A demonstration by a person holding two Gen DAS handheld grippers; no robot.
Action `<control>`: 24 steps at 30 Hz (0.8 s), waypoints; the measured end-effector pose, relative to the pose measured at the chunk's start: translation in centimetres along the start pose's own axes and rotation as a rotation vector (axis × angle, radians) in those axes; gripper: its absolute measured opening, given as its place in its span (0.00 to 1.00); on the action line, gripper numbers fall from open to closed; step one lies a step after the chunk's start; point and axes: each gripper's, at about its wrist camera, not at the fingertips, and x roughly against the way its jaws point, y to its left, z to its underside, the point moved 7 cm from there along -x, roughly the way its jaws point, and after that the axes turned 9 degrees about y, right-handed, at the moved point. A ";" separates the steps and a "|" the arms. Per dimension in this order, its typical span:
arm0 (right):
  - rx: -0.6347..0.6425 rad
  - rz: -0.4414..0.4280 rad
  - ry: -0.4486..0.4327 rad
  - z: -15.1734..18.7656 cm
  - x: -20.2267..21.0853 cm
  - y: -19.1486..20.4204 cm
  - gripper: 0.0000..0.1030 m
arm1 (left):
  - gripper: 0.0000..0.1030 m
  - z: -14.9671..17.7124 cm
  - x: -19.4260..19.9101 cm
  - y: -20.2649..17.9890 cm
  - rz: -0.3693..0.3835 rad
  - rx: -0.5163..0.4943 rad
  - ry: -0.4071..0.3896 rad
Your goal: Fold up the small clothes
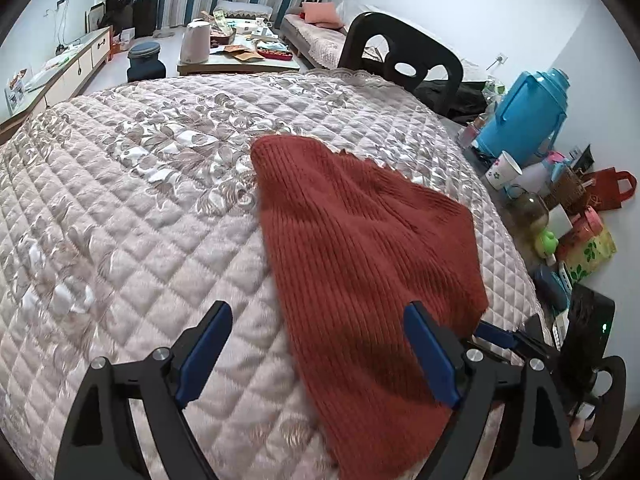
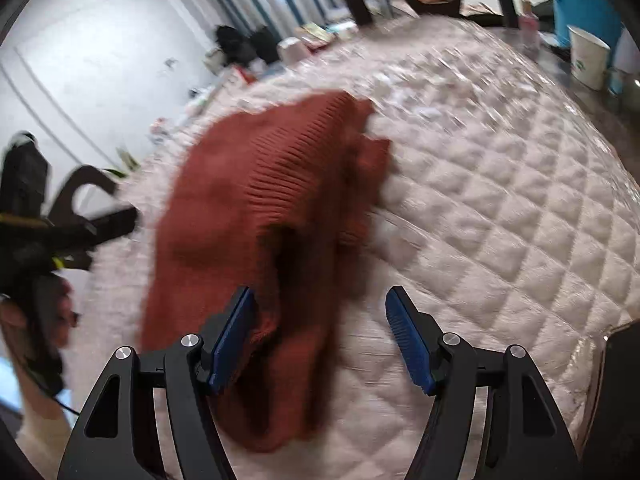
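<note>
A rust-red ribbed knit garment [image 1: 360, 248] lies flat on the quilted pale pink cover [image 1: 140, 200], reaching from the middle down to the near edge. My left gripper [image 1: 319, 310] hovers open over the garment's near left edge, with nothing pinched; its right finger is over the knit. In the blurred right wrist view the garment [image 2: 260, 200] lies bunched on the cover [image 2: 500, 200]. My right gripper [image 2: 319, 292] is open above the garment's near end, the left pad [image 2: 234, 336] against the fabric's edge. The other gripper [image 2: 40, 232] shows dark and blurred at the left.
A black chair [image 1: 400, 52] stands at the far edge. Along the right side are a blue thermos jug [image 1: 524, 116], a paper cup [image 1: 504, 170], a jar and several bags. A low table with a kettle [image 1: 196, 42] is beyond. A hand [image 2: 52, 320] shows at the left.
</note>
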 end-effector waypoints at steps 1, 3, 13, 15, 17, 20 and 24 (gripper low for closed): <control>0.000 -0.001 -0.004 -0.1 0.1 -0.1 0.66 | 0.87 -0.3 -0.2 0.1 -0.001 0.005 -0.001; -0.013 -0.009 0.003 -0.3 0.3 -0.2 0.66 | 0.87 -1.0 -0.3 0.3 -0.010 0.017 -0.008; -0.013 -0.200 -0.102 -1.8 3.0 1.6 0.67 | 0.88 -3.0 -1.2 1.9 -0.008 0.068 -0.002; -0.038 -0.187 -0.064 -1.8 1.3 1.3 0.67 | 0.88 -3.2 -1.5 2.0 -0.016 0.070 0.000; -0.069 -0.207 -0.013 -1.3 -0.1 1.2 0.67 | 0.88 -3.3 -1.9 2.2 -0.021 0.075 0.001; -0.037 -0.224 -0.029 -0.8 -0.6 1.4 0.68 | 0.91 -4.0 -2.6 2.4 0.033 0.093 0.014; -0.015 -0.249 -0.004 -0.9 -0.6 1.7 0.68 | 0.92 -5.0 -4.1 2.5 0.065 0.116 0.042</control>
